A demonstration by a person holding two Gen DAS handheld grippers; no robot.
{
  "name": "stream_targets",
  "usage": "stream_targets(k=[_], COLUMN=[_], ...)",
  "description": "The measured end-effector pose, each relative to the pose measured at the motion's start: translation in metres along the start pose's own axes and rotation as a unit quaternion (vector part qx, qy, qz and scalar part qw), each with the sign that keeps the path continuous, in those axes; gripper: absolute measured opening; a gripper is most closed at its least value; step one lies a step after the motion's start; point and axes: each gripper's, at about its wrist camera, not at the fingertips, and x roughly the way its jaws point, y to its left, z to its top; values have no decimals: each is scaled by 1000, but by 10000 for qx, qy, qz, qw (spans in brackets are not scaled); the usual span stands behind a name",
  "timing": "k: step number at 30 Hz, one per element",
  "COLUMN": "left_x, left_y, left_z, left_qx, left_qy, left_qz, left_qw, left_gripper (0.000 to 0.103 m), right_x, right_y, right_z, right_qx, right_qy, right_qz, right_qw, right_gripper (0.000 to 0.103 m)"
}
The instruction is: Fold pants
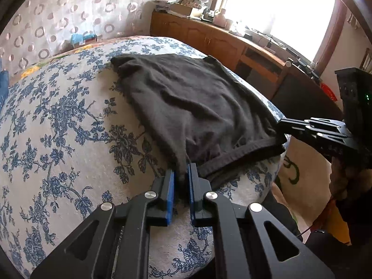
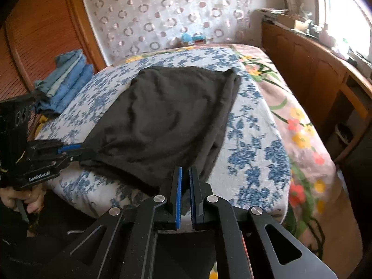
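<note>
left tongs (image 1: 183, 174) and right tongs (image 2: 185, 174) each clamping black pants (image 1: 193, 102) hem, pinched cloth hidden

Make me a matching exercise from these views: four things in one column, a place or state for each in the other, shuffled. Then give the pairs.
Things:
1. black fabric pants
2. stack of folded blue denim clothes
3. left gripper
4. brown wooden cabinet

Places or states:
A. beside the bed, under the window
B. spread on the blue floral bedspread
C. shut on the pants' near edge
D. on the bed's far left side

Pairs: 1-B, 2-D, 3-C, 4-A
</note>
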Motion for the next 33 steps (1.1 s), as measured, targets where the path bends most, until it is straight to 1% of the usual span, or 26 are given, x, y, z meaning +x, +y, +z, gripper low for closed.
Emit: stream_targets(k=[1, 2, 3, 4, 6, 8, 10, 13, 16, 17, 19, 21, 29, 31, 33], left_x=[0, 1, 1, 1, 1, 2, 2, 2, 3, 3, 3, 2, 6, 7, 7], left_y=[0, 0, 1, 1, 1, 2, 3, 4, 4, 4, 4, 5, 6, 5, 5], left_z=[0, 0, -1, 0, -1, -1, -2, -2, -3, -3, -3, -3, 2, 4, 4], left_qx=[-5, -10, -18, -22, -32, -38, -50, -68, -86, -88, -104, -120, -219, -277, -315], left_qy=[1, 6, 11, 10, 5, 1, -15, -18, -22, -25, -35, -43, -21, -12, -24], left_qz=[-4, -3, 2, 1, -7, -16, -28, -35, -49, -54, -63, -77, -63, -60, -95], left_qw=[10000, 10000, 10000, 10000, 10000, 10000, 10000, 10000, 9999, 9999, 9999, 9999, 9997, 9996, 9995], left_gripper=[11, 11, 11, 11, 11, 11, 11, 11, 12, 12, 12, 12, 19, 22, 27], right_x=[1, 1, 2, 4, 12, 19, 20, 21, 25, 26, 29, 31, 34, 33, 32], right_y=[-2, -2, -3, -4, -4, -5, -4, -2, 6, 8, 10, 10, 10, 10, 11], right_z=[1, 1, 0, 0, -2, -3, -3, -3, -3, -3, -2, -2, -4, -5, -6], right_qx=[56, 111, 171, 211, 211, 269, 268, 213, -7, -43, -105, -121, -156, -188, -220], right_qy=[-21, -41, -54, -41, 87, 173, 140, 98, 107, 102, 112, 111, 36, 24, 16], right_qz=[-41, -29, 20, 43, -90, -110, -131, -201, -219, -167, -107, -59, -51, -69, -81], right_qw=[10000, 9999, 9998, 9998, 9997, 9994, 9995, 9995, 9997, 9998, 9998, 9998, 9999, 9998, 9997], right_gripper=[16, 20, 28, 33, 38, 38, 39, 39, 37, 33, 16, 10, 8, 8, 8])
